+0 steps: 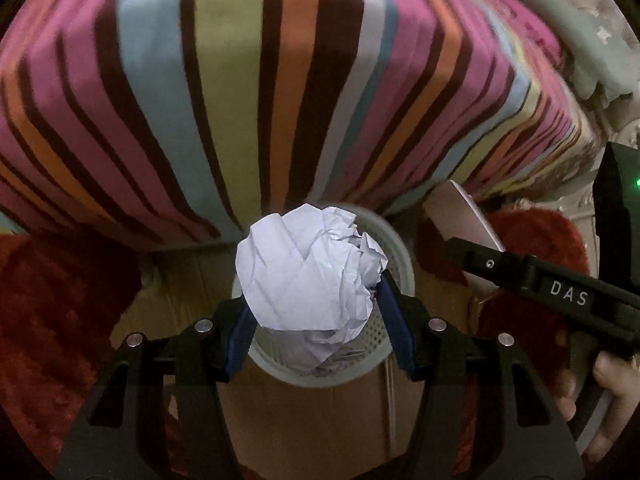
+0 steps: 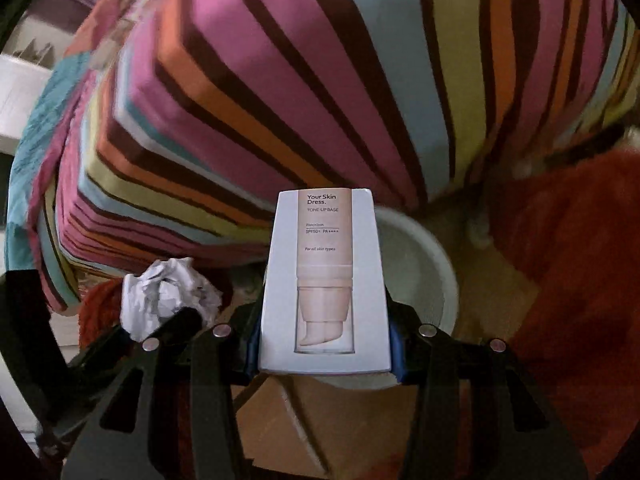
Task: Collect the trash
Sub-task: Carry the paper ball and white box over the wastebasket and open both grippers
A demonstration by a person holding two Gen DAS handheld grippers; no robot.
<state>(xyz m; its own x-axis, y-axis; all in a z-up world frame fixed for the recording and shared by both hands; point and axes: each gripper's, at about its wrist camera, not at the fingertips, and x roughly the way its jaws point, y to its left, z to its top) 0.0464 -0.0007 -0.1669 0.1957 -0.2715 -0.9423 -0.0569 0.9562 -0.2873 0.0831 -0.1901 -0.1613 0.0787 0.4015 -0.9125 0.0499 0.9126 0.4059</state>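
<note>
My left gripper [image 1: 316,304] is shut on a crumpled white paper ball [image 1: 304,272], which hangs right above a round pale perforated bin [image 1: 396,256] on the floor. My right gripper [image 2: 324,344] is shut on a white cosmetic box [image 2: 324,280] printed with a beige tube, held upright over the bin [image 2: 424,276]. In the left wrist view the box [image 1: 460,216] and the right gripper's black body [image 1: 560,292] come in from the right. In the right wrist view the paper ball [image 2: 164,292] shows at the left.
A bed with a striped sheet [image 1: 280,80] rises just behind the bin. Red fluffy rugs [image 1: 52,312] lie on both sides, over a brown floor [image 1: 312,428]. A hand [image 1: 600,400] holds the right gripper at the lower right.
</note>
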